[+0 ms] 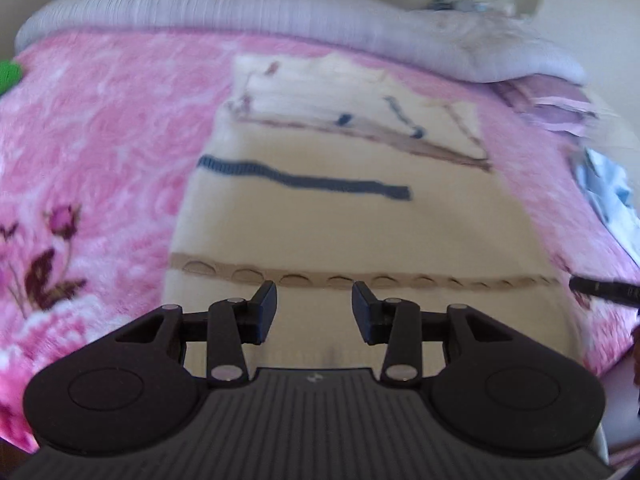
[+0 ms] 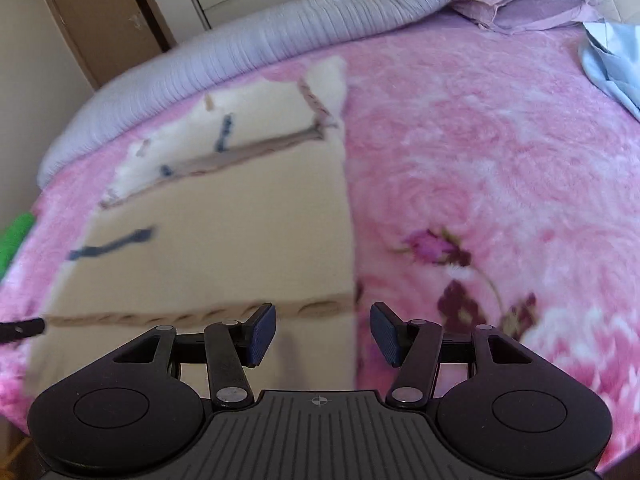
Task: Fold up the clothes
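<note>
A cream garment [image 1: 340,224] with dark blue marks and a tan patterned band lies flat on the pink floral blanket [image 1: 100,152]; its far end is folded over. My left gripper [image 1: 315,298] is open just above the garment's near part, by the tan band, with nothing between its fingers. In the right wrist view the same garment [image 2: 224,248] fills the left half, its right edge running down between the fingers. My right gripper [image 2: 323,320] is open over that edge near the tan band, gripping nothing. The other gripper's black tip [image 2: 20,330] shows at the far left.
A grey ribbed bolster [image 2: 248,48] runs along the bed's far side, with a mauve pillow [image 2: 528,4] at its right end. Light blue cloth [image 2: 612,60] lies at the right edge of the blanket. Something green [image 2: 14,240] sits at the left edge. A brown door [image 2: 104,20] stands behind.
</note>
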A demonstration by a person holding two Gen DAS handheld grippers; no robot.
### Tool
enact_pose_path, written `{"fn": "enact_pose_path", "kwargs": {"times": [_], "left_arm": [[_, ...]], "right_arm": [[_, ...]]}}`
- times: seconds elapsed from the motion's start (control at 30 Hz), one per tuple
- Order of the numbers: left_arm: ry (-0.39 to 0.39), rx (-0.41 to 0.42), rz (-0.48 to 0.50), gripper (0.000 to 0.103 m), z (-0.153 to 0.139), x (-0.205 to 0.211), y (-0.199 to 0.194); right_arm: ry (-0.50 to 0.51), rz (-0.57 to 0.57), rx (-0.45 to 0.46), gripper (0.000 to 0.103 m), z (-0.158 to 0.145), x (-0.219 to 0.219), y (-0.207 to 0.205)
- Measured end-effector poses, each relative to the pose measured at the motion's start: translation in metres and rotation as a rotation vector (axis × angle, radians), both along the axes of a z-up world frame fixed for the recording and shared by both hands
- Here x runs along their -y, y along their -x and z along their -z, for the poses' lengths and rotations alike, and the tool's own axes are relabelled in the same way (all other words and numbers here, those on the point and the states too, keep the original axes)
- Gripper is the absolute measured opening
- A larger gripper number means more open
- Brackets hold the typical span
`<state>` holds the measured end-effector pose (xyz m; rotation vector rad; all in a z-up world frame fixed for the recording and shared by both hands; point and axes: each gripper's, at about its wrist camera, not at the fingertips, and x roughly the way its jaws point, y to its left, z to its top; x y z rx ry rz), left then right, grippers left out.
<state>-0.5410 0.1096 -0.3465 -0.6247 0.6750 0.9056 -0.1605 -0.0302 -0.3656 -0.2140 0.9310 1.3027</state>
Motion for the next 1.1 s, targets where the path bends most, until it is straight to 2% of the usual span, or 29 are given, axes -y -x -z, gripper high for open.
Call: {"fn": "enact_pose_path", "kwargs": {"times": [0.07, 0.17, 0.37, 0.5, 0.63, 0.73, 0.83, 0.97, 1.1], "left_arm": [[0.004, 0.007, -0.019, 0.038, -0.002, 0.005, 0.01], [0.003, 0.073, -0.04, 0.038, -0.001, 0.014, 0.033], [0.063, 0.129, -0.125, 0.038, 0.012, 0.003, 0.079], [0.095, 0.156, -0.154, 0.038, 0.021, -0.017, 0.096], [0.182, 0.214, -0.181, 0.038, 0.043, -0.041, 0.101], [0.264, 0.282, -0.177, 0.038, 0.064, -0.053, 0.097], [0.275, 0.327, -0.179, 0.039, 0.073, -0.058, 0.095], [0.291, 0.399, -0.179, 0.038, 0.08, -0.058, 0.101], [0.315, 0.461, -0.175, 0.038, 0.086, -0.054, 0.102]], "right_arm": [[-0.014, 0.036, -0.02, 0.057, -0.009, 0.016, -0.001], [-0.013, 0.027, -0.069, 0.057, -0.015, 0.033, -0.004], [-0.007, 0.112, -0.278, 0.057, 0.006, 0.052, -0.02], [0.017, 0.176, -0.367, 0.057, 0.024, 0.054, -0.035], [0.034, 0.178, -0.493, 0.057, 0.041, 0.051, -0.049], [0.011, 0.183, -0.588, 0.057, 0.052, 0.049, -0.057], [-0.013, 0.179, -0.663, 0.057, 0.061, 0.046, -0.065], [-0.045, 0.145, -0.689, 0.056, 0.067, 0.035, -0.064], [-0.046, 0.076, -0.703, 0.035, 0.076, 0.019, -0.056]]}}
